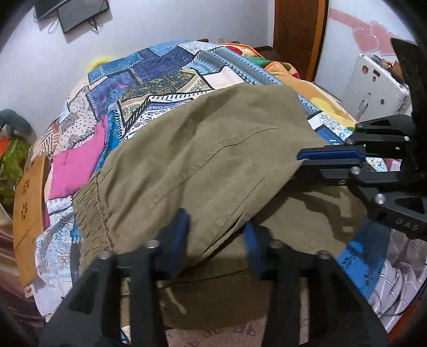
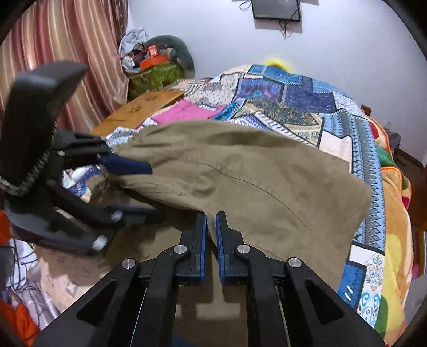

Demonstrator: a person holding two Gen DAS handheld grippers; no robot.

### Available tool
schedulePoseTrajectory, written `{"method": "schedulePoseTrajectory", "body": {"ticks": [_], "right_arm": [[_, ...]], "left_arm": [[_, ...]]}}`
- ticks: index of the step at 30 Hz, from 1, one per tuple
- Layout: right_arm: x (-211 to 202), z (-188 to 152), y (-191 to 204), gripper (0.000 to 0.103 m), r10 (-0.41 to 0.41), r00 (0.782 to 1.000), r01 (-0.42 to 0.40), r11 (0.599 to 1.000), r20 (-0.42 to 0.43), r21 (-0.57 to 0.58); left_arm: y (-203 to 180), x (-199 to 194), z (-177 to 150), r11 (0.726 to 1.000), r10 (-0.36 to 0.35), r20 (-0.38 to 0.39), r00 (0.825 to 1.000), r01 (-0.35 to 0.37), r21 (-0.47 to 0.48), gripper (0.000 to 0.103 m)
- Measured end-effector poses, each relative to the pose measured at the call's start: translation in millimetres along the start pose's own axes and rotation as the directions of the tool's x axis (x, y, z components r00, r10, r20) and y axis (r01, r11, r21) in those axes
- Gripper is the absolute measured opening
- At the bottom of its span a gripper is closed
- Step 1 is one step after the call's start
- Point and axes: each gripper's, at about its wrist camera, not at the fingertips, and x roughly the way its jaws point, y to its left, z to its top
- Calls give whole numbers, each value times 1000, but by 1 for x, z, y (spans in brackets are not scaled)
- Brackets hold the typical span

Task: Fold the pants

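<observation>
Olive-khaki pants (image 1: 202, 149) lie on a patchwork bedspread, with one layer lifted and carried over a lower layer (image 1: 315, 216). The gathered elastic waistband (image 1: 90, 205) shows at the left. My left gripper (image 1: 216, 227) stands open with the lifted cloth edge draped between its blue pads. My right gripper (image 2: 210, 221) is shut on the pants' edge (image 2: 240, 181); it also shows in the left wrist view (image 1: 301, 158), pinching the cloth from the right. The left gripper shows in the right wrist view (image 2: 144, 186), jaws apart around the fabric.
The patchwork bedspread (image 1: 165, 74) covers the bed. A pink cloth (image 1: 77, 165) and a wooden board (image 1: 29, 202) lie at the bed's left side. An orange blanket (image 2: 395, 240) is on the right. A white case (image 1: 373, 88), striped curtain (image 2: 66, 48) and wall screen (image 2: 276, 9) surround the bed.
</observation>
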Motion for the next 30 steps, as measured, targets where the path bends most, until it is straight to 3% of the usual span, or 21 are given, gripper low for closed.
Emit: {"method": "schedulePoseTrajectory", "body": {"ticks": [11,24,27,30], "right_arm": [[-43,-3,19,6,-6,999,8,999,52,-37],[-40,-40,27,6,6,1000,-6,1000,-24,11],[-35,-47,25,6,4,1000,-3,999,-24,52],[-33,-53,21,6,18,999,-14,995,-39,97]], "left_arm": [[-9,-43,-10,1000,-9,67,998,10,-7,28],[-26,-38,-44,998,-62,21,998,63,-30,28],[-26,-40,-48,997,-69,16,998,69,-33,35],[-21,-45,-55,995,-77,22,997,78,-55,54]]}}
